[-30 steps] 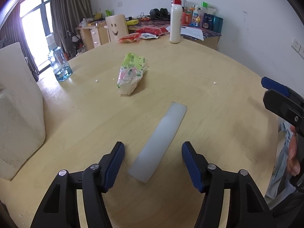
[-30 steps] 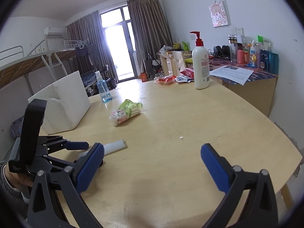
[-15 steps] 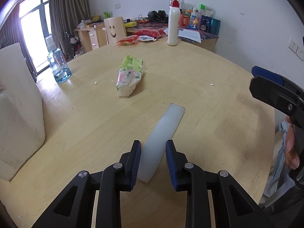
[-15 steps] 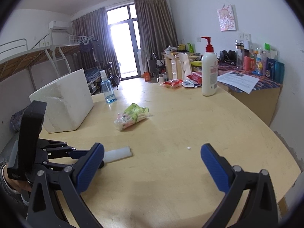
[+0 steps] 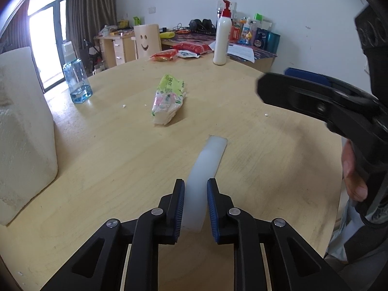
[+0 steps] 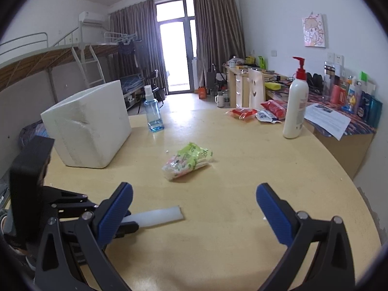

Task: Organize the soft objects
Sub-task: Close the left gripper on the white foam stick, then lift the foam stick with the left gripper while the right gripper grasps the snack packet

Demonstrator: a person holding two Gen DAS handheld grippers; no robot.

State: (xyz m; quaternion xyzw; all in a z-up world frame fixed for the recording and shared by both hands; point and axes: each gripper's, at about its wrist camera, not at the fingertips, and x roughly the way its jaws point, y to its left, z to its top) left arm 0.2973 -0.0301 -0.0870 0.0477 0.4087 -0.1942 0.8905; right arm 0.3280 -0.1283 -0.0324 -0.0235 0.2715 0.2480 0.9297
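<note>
A long translucent white soft strip (image 5: 206, 167) lies on the round wooden table (image 5: 266, 160). My left gripper (image 5: 195, 194) is shut on its near end; the far end rests on the table. The strip also shows in the right wrist view (image 6: 157, 215), sticking out of the left gripper. A green and pink soft packet (image 5: 168, 99) lies further back at mid-table and shows in the right wrist view (image 6: 188, 163). My right gripper (image 6: 194, 203) is open and empty above the table's near part, to the right of the strip.
A big white foam block (image 6: 89, 126) stands at the table's left. A blue spray bottle (image 6: 152, 112) stands behind it. A white pump bottle (image 6: 295, 104) and red snack packets (image 6: 242, 114) sit at the far edge. The table edge curves on the right.
My left gripper closed from wide open onto the strip's near end and its near end now stands on edge. My right gripper moved forward and closer to the left one.
</note>
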